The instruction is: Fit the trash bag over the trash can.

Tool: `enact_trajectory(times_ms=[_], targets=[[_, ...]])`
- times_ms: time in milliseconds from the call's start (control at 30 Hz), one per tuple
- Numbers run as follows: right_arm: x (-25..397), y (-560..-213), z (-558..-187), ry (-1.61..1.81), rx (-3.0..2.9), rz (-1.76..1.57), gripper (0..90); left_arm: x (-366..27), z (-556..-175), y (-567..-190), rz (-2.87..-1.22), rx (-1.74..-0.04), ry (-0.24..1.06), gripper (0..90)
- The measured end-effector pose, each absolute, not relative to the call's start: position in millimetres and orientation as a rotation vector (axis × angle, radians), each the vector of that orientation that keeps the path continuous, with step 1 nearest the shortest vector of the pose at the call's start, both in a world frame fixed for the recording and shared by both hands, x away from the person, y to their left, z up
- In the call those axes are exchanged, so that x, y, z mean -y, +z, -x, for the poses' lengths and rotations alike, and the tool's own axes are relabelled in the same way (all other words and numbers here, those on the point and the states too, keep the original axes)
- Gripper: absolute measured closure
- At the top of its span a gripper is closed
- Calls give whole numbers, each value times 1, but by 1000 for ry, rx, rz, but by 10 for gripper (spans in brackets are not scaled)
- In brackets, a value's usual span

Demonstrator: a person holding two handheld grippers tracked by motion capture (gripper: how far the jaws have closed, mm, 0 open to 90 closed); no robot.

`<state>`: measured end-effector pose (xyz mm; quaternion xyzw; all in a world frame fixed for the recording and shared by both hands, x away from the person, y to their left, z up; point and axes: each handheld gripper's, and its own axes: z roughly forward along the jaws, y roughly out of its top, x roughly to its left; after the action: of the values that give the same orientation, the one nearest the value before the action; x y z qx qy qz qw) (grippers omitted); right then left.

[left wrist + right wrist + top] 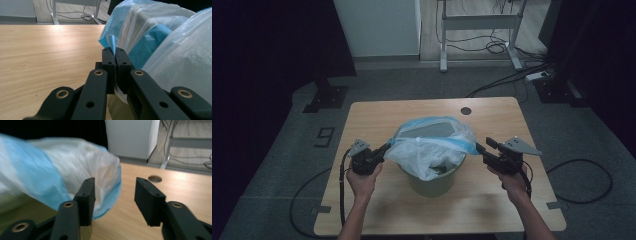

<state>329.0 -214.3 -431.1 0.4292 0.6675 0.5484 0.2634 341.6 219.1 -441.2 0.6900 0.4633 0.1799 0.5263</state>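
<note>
Pinching a fold of the bag's blue rim, the left gripper [115, 56] has its jaws closed on the plastic, as the left gripper view shows plainly: the two black pads meet with a thin pleat of film squeezed between them. The right gripper [115, 195] has its jaws spread apart with nothing between them, its near jaw just beside the blue-edged rim on the other side.

The bag [432, 145] is a clear liner with a blue border, and it sits in a pale green bin [432, 182] near the middle of the tabletop [372, 117]. In the high view the liner billows up above the bin's mouth, its rim drawn out toward the left gripper [384, 149] and reaching nearly to the right gripper [482, 148].

Judging from this, the work is fitting the liner over the bin, and it looks about half done: the bag is already inside, one side of the rim is in hand, and the other side is not yet taken. Spreading the rim and folding it down over the bin's edge seems to be what is left.

The bin's rim is largely covered by the loose plastic, so I cannot tell whether any part of the liner is already turned over it. Something grey shows through the film at the top, too veiled to identify. The right gripper view is blurred across the bag.
</note>
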Motion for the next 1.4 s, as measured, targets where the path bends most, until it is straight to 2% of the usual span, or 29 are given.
enact_trajectory(times_ms=[167,333,567,700,800,933,1033,1400], targets=[[219,-410,-312,1579,-1781,-1068,417,-219,-341,-440,-1634,-1107,429,869],[199,-392,-300,1633,-1887,-924,352,-219,-341,-439,-1622,-1108,424,869],[154,-379,-308,1597,-2042,-759,345,-221,-340,-438,-1609,-1102,413,865],[141,-382,-321,1511,-2100,-751,441,-222,-339,-436,-1599,-1098,409,862],[141,-385,-323,1496,-2087,-773,669,-223,-339,-434,-1596,-1089,411,860],[147,-385,-314,1532,-2064,-744,826,-223,-335,-431,-1593,-1072,414,859],[154,-384,-301,1582,-2049,-713,867,-222,-332,-429,-1595,-1058,416,858],[156,-418,-245,1738,-2153,-564,884,-229,-318,-433,-1620,-1015,395,868]])
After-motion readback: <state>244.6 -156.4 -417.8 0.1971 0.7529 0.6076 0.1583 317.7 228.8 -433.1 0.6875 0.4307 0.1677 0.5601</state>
